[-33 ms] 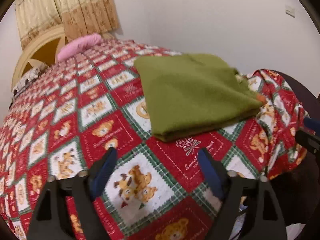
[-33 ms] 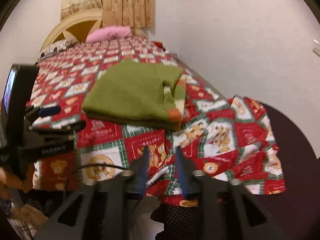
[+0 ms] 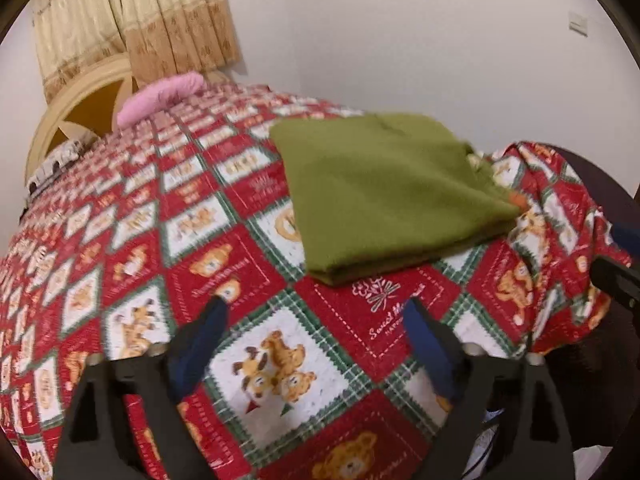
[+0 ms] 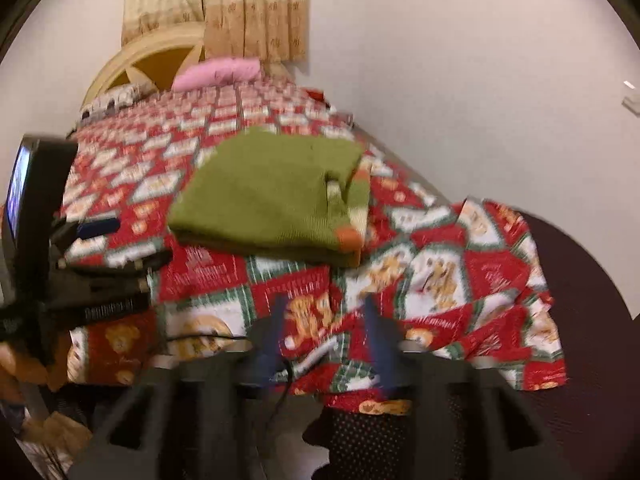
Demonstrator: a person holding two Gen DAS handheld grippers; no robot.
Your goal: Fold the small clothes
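A folded olive-green garment [image 3: 384, 188] [image 4: 264, 196] lies flat on the red patchwork bedspread [image 3: 200, 240] near the bed's foot. Its orange cuff [image 4: 348, 236] shows at the near right corner. My left gripper [image 3: 314, 308] hovers over the bedspread just short of the garment's near edge; its jaws are opening wide with nothing between them. My right gripper [image 4: 324, 304] sits lower, at the bed's foot edge and back from the garment; its jaws are opening too and hold nothing. One blue pad of the left gripper [image 4: 98, 226] shows at the left of the right wrist view.
A pink pillow [image 3: 160, 96] and a cream headboard [image 3: 80, 96] stand at the far end, under beige curtains [image 3: 180, 20]. A white wall [image 3: 440, 40] runs along the bed's right side. The bedspread's corner [image 4: 500, 300] hangs over the foot edge above a dark floor.
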